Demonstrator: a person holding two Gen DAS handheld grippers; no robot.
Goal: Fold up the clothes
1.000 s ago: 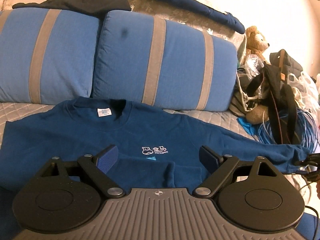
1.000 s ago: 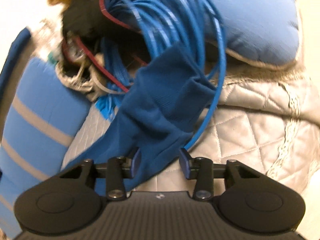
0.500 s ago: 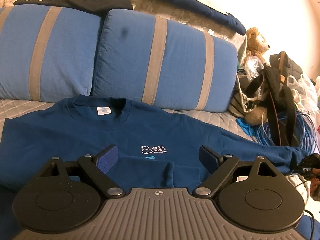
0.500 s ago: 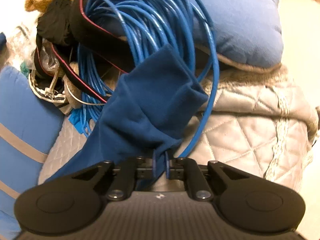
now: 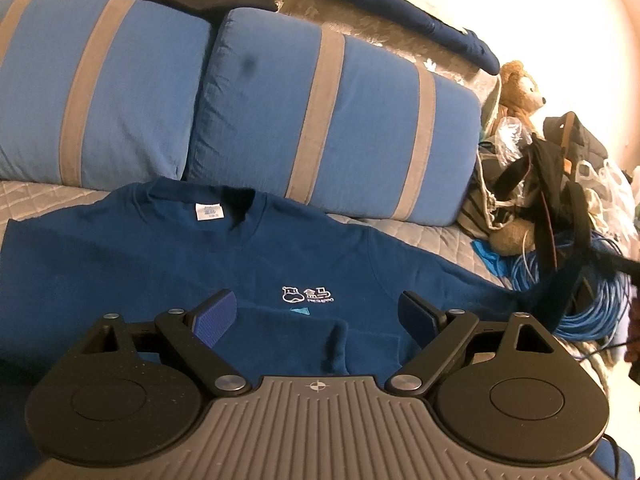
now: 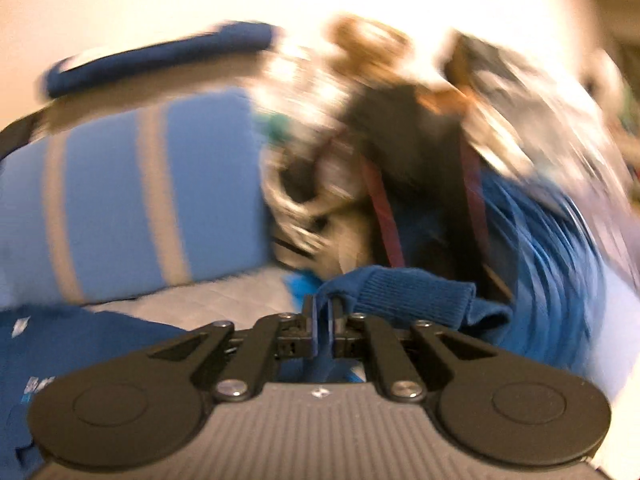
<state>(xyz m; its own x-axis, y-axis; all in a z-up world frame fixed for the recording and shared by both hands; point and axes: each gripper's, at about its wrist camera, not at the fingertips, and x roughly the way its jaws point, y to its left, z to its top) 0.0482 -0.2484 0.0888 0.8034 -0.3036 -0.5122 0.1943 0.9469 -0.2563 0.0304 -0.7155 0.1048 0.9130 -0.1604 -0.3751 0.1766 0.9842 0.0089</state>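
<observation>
Navy sweatshirt (image 5: pixel 192 256) lies chest-up on the quilted bed (image 5: pixel 44 196), collar toward the two striped blue pillows (image 5: pixel 332 120). White logo sits just ahead of the left gripper's fingertips.

Left gripper (image 5: pixel 316 312): fingers spread wide, gripping nothing. It hovers over the lower chest, where one sleeve (image 5: pixel 288 336) is already folded across, cuff lying between the two pads. Probably parked there so it can pin the body while the other side gets folded.

Right gripper (image 6: pixel 323 320): fingers clenched on the ribbed cuff (image 6: pixel 412 292) of the other sleeve; fabric pinched between the pads, rest of the cuff flopping out to the right of them. Frame is heavily motion-blurred, so this hand is swinging.

Why grab at the cuff: that sleeve end was draped on the blue cable coil (image 5: pixel 592 304), which lies beyond and right of the right fingers beside the pile of bags (image 5: pixel 560 184) and teddy bear (image 5: pixel 520 84). Holding the very end lets the whole sleeve lift clear of that clutter.

My read: second sleeve fold in progress, body folds not yet done.

Risk: a cable loop riding along with the cuff. Can't tell through the blur whether it's free.
</observation>
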